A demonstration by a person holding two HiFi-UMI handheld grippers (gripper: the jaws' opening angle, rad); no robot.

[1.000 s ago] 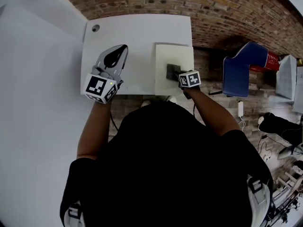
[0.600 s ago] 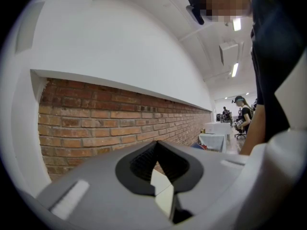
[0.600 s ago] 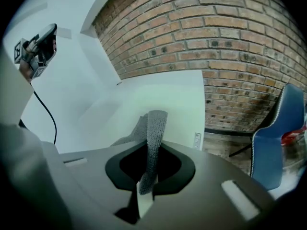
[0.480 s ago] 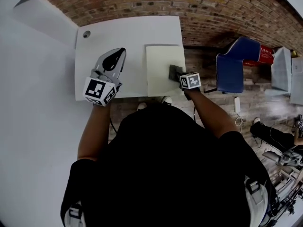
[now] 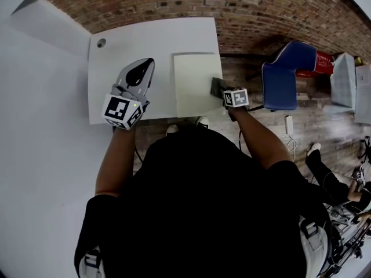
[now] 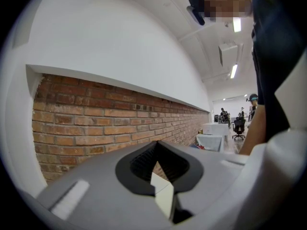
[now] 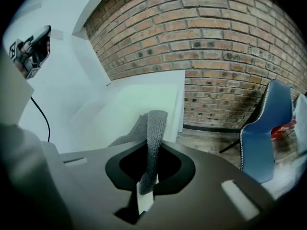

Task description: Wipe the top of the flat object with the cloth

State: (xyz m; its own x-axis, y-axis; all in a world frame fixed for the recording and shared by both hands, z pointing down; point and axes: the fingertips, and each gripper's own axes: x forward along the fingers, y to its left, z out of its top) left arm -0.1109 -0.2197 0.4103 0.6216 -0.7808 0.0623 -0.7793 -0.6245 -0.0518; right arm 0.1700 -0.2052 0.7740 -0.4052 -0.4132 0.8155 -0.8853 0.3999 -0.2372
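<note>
A pale cream flat board [image 5: 194, 83] lies on the right part of the white table [image 5: 139, 45]. In the right gripper view the flat board [image 7: 139, 102] stretches ahead of the jaws. My right gripper [image 5: 225, 92] is at the board's near right edge, shut on a dark grey knitted cloth [image 5: 216, 87]. The cloth [image 7: 154, 128] rises from between the jaws and drapes forward onto the board. My left gripper [image 5: 139, 74] hovers over the table left of the board. Its jaws are shut with nothing in them and point up at the brick wall, as the left gripper [image 6: 163, 198] shows in its own view.
A blue chair [image 5: 281, 77] stands on the floor just right of the table. A brick wall [image 5: 232, 10] runs behind the table. A round cable hole [image 5: 101, 42] sits in the table's far left corner. A white wall is at the left.
My right gripper has dragged the cloth rightward across the board, from its near middle to its right edge. The left gripper has stayed where it was.
</note>
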